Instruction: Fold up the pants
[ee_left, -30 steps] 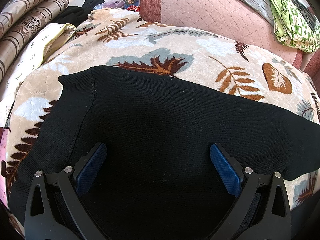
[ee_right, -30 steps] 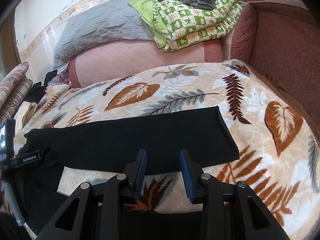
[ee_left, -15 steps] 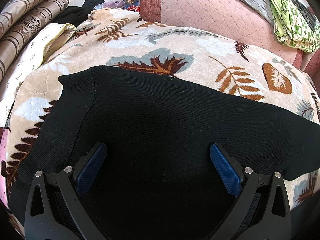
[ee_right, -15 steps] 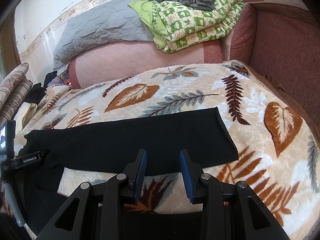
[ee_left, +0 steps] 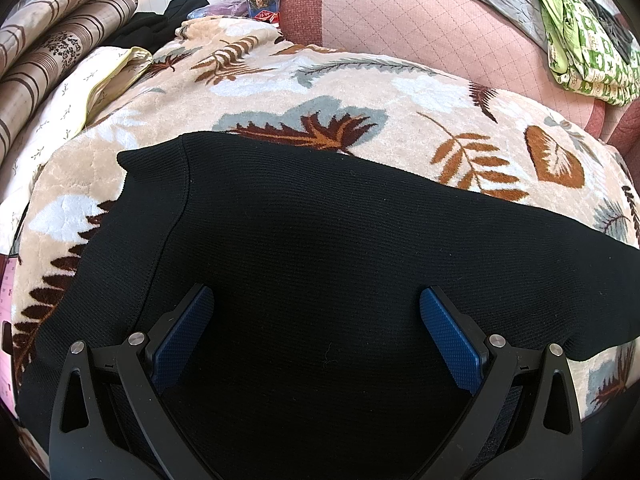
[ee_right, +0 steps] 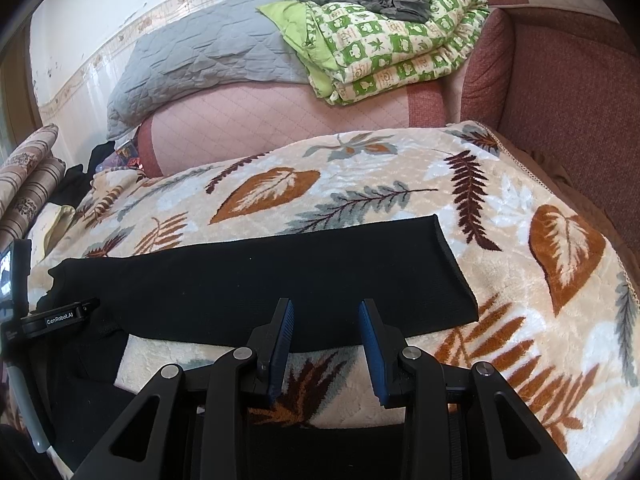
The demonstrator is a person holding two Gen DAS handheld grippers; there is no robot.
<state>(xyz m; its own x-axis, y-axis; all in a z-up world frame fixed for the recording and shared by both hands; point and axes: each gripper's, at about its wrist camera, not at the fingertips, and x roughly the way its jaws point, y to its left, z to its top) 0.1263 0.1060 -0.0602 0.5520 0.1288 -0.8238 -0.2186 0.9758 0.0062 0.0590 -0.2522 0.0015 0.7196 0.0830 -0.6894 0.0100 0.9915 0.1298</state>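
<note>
The leaf-patterned blanket (ee_right: 520, 216) carries the black pants (ee_left: 340, 240) spread flat. The left gripper (ee_left: 316, 300) hovers over their wide part, jaws far apart, holding nothing. The right gripper (ee_right: 325, 308), jaws partly apart and empty, points at one leg's near edge.

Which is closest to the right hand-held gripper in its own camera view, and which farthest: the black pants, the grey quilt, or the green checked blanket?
From the right hand-held gripper:
1. Black pants, just ahead, lying flat.
2. Green checked blanket, far back, right.
3. Grey quilt, far back, left; too close to call against the blanket.
</note>
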